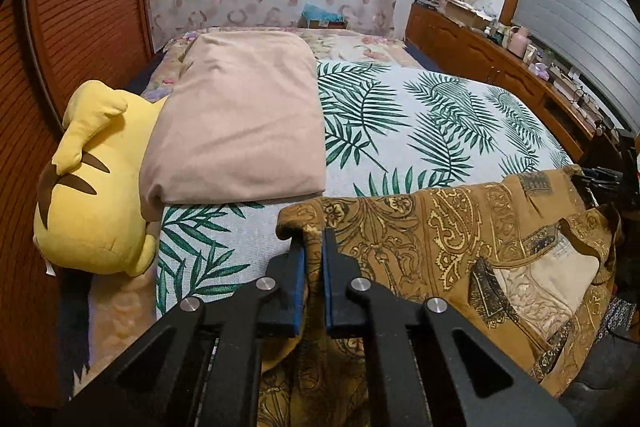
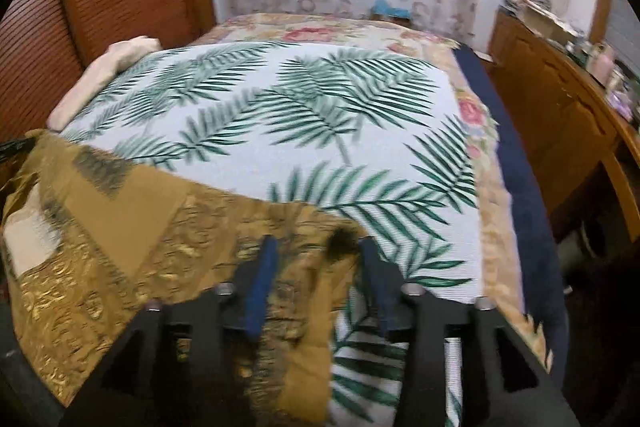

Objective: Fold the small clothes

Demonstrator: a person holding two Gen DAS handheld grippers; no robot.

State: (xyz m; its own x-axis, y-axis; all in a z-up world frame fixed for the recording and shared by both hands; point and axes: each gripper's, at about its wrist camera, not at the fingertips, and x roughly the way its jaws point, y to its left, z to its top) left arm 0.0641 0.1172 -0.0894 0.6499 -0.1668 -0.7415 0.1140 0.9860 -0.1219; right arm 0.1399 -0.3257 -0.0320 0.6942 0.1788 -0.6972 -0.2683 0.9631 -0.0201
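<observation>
Left gripper [image 1: 313, 239] pinches the brown patterned garment [image 1: 440, 247] at its upper-left corner, lower centre of frame. Right gripper [image 2: 318, 247] spread wide; garment edge lies between the fingers, apparently unclamped, image blurred. Garment drapes over leaf-print bedspread [image 2: 320, 131].

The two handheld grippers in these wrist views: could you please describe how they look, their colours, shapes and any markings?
Both look alike. The left gripper has matte black angular linkage arms with triangular cut-outs, round silver pivot pins, and two narrow black fingers faced with blue pads. The right gripper shows the same black frame, silver pins and blue pads, though blurred. No cables, markings, sleeves or hands show.
</observation>
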